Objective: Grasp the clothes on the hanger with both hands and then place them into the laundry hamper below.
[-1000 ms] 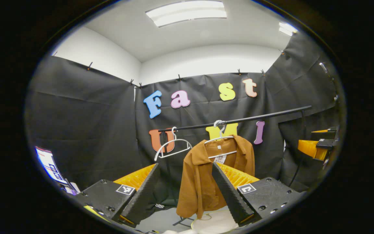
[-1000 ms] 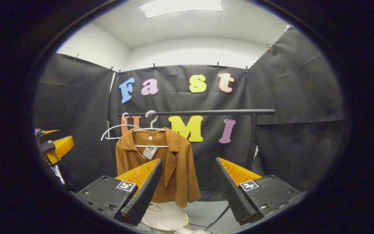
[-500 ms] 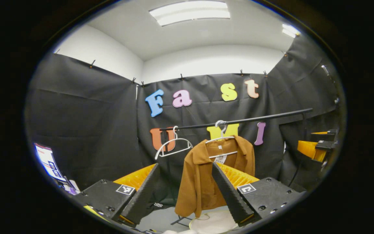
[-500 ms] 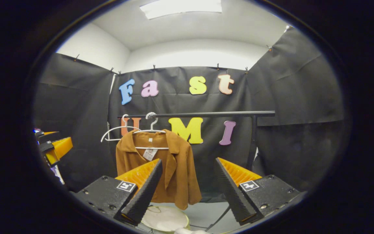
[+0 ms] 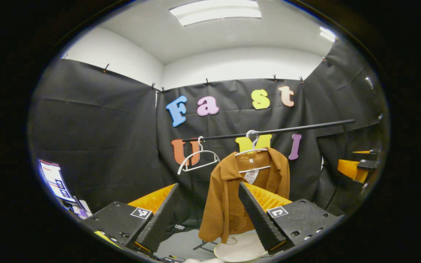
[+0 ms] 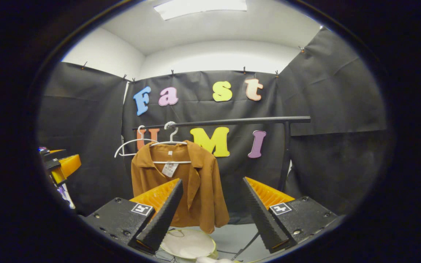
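Left gripper view, left to right: a screen sits low at the left edge, too warped to make out. Left gripper has its fingers spread wide, nothing between them. Behind it, an empty white hanger hangs tilted on the black clothes rail. Just right of that, the brown shirt hangs on a second white hanger, collar open, paper tag showing at the neck. The shirt is well apart from the gripper, lined up with the right-hand finger in this view. Below the shirt's hem, the pale round rim of the laundry hamper sits on the grey floor. At far right, the right gripper shows edge-on; cannot tell its jaw state from here.

Right gripper view, left to right: the left gripper shows at the left edge, partly cut off. Then the empty white hanger, then the brown shirt on its white hanger, both on the clothes rail, shirt near the rail's left end. Laundry hamper is on the floor below the shirt. Right gripper has fingers spread wide, empty, far from the shirt; the shirt lies behind its left-hand finger. The rail's upright post stands right of centre.
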Available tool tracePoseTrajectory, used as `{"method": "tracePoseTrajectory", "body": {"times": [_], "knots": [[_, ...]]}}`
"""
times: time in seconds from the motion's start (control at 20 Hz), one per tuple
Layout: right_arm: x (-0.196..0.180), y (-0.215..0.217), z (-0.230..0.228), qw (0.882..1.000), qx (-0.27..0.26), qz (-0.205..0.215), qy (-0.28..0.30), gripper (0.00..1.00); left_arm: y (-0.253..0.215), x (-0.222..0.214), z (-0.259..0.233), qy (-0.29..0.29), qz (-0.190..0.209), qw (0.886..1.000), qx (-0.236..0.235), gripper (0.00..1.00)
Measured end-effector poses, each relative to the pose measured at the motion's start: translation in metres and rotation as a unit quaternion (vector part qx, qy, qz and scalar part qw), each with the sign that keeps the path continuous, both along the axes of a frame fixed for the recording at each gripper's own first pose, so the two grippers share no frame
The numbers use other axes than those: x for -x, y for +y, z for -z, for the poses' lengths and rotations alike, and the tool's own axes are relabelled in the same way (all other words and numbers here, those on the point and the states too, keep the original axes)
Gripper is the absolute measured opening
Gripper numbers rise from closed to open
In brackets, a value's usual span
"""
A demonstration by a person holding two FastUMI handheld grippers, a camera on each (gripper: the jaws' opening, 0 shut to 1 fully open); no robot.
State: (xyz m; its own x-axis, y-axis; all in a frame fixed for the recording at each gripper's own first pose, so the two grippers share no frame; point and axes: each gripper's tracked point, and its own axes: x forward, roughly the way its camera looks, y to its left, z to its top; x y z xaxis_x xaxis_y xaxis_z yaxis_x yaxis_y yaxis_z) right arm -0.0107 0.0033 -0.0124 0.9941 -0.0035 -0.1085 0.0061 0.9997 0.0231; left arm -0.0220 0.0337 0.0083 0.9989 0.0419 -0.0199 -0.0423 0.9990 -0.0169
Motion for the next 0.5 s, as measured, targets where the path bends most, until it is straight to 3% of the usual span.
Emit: {"method": "tracePoseTrajectory", "body": {"times": [0.5], "knots": [[-0.009, 0.01, -0.001, 1.0, 0.008, -0.028, -0.004, 1.0, 0.005, -0.005, 0.007, 0.011, -0.017, 1.0, -0.008, 1.0]]}}
